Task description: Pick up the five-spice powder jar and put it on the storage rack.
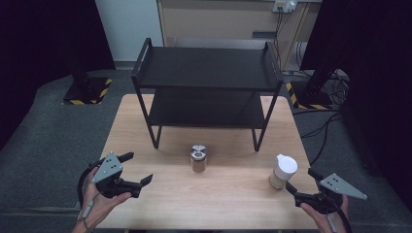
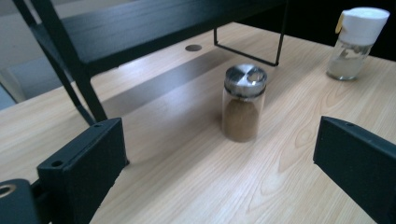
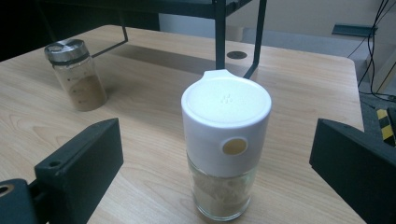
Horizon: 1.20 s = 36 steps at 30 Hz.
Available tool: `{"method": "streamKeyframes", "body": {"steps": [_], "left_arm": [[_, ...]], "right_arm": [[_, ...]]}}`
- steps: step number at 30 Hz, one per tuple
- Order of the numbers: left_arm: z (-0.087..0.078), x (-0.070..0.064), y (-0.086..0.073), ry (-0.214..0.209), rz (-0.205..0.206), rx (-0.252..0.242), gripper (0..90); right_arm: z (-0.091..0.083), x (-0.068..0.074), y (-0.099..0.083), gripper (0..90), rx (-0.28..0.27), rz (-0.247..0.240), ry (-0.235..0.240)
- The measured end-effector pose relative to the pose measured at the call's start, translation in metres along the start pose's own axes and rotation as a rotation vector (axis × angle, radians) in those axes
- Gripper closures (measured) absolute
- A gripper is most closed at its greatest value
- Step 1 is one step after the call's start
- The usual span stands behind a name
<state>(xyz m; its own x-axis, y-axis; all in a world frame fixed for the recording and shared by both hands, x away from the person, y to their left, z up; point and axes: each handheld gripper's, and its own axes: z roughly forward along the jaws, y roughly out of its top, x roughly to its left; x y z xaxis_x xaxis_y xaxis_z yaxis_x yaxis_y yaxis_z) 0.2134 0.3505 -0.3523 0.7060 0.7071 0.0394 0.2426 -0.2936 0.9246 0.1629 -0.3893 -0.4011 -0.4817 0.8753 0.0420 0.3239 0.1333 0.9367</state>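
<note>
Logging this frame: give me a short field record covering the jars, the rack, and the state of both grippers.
surface: wooden table
rack: black two-tier shelf rack at the table's far side, both tiers bare
jar 1: steel-lidded jar of brown powder, upright, in front of the rack
jar 2: white-capped jar of pale powder, upright, near the right edge
left gripper: jaws open, holding nothing, apart from the steel-lidded jar
right gripper: jaws open, close to the white-capped jar, not gripping it
</note>
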Motion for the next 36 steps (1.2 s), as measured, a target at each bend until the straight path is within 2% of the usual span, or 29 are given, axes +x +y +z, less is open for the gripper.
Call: {"method": "streamKeyframes", "body": {"steps": [7,10,19,25,30,32,34,36], "left_arm": [[0.013,0.010,0.017,-0.039,-0.019,0.003,1.9],[0.016,0.013,0.027,-0.047,-0.005,0.022,2.0],[0.026,0.019,0.043,-0.064,0.014,0.074,2.0],[0.045,0.022,0.054,-0.082,0.026,0.116,1.9],[0.063,0.024,0.061,-0.117,0.030,0.141,2.1],[0.071,0.027,0.062,-0.143,0.024,0.144,2.1],[0.079,0.028,0.065,-0.157,0.047,0.152,2.2],[0.086,0.031,0.064,-0.180,0.040,0.150,2.4]], "right_arm": [[-0.002,0.000,-0.002,2.9,-0.004,0.005,-0.009],[-0.004,0.000,-0.003,2.9,-0.007,0.004,-0.014],[-0.002,0.001,-0.003,3.0,0.000,0.004,-0.005],[-0.003,0.000,-0.003,3.0,-0.004,0.007,-0.006],[-0.003,-0.002,-0.004,3.0,-0.007,0.016,-0.006],[-0.003,-0.002,-0.004,3.0,-0.008,0.013,-0.007],[-0.003,-0.002,-0.004,3.0,-0.009,0.012,-0.006],[-0.003,-0.002,-0.003,3.0,-0.009,0.011,-0.006]]}}
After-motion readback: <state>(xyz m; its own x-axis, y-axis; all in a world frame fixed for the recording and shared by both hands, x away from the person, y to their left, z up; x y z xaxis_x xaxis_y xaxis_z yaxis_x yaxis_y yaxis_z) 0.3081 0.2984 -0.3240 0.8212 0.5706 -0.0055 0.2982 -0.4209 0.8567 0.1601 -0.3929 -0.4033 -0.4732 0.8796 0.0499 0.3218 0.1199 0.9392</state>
